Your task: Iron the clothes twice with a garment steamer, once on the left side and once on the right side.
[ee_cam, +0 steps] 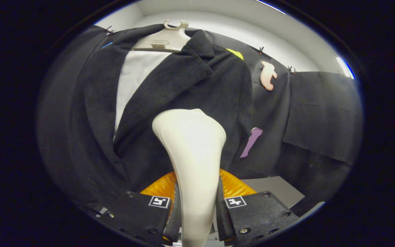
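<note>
Black cloth behind, and your gripper [196, 209] has both fingers clamped on the steamer [192, 151], head against the jacket [183, 103] on its hanger [165, 37]. Hold it there too long and you'll probably soak the cord fabric.

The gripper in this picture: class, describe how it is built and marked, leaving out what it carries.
The gripper has two blocky, matt bodies with a rough textured surface, one each side, fastened by round screw heads. Each body carries a small square black-and-white marker tag on its top inner corner. A narrow, flat finger runs forward from each body. No cable or sleeve can be seen.
</note>
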Tool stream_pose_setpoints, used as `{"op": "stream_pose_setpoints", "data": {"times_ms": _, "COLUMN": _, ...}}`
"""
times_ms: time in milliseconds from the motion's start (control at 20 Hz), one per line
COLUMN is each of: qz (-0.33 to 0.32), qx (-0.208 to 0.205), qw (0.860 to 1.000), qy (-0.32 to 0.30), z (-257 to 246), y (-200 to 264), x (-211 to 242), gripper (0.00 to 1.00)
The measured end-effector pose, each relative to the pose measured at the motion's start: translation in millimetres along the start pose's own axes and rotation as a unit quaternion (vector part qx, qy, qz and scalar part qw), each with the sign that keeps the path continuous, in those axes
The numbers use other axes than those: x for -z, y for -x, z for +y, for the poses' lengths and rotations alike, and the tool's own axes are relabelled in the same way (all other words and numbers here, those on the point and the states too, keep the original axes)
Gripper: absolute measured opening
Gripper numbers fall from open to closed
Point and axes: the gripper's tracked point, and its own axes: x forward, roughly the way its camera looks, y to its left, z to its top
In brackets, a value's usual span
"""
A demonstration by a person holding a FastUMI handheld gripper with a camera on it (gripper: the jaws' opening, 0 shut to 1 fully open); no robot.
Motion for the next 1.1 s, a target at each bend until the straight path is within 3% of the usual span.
{"op": "stream_pose_setpoints", "data": {"times_ms": 500, "qz": 0.021, "qx": 0.007, "qw": 0.999, "qy": 0.044, "z": 15, "y": 1, "x": 48, "gripper": 0.45}}
{"op": "stream_pose_setpoints", "data": {"times_ms": 1100, "qz": 0.076, "qx": 0.016, "qw": 0.996, "qy": 0.043, "z": 19, "y": -11, "x": 111, "gripper": 0.45}}
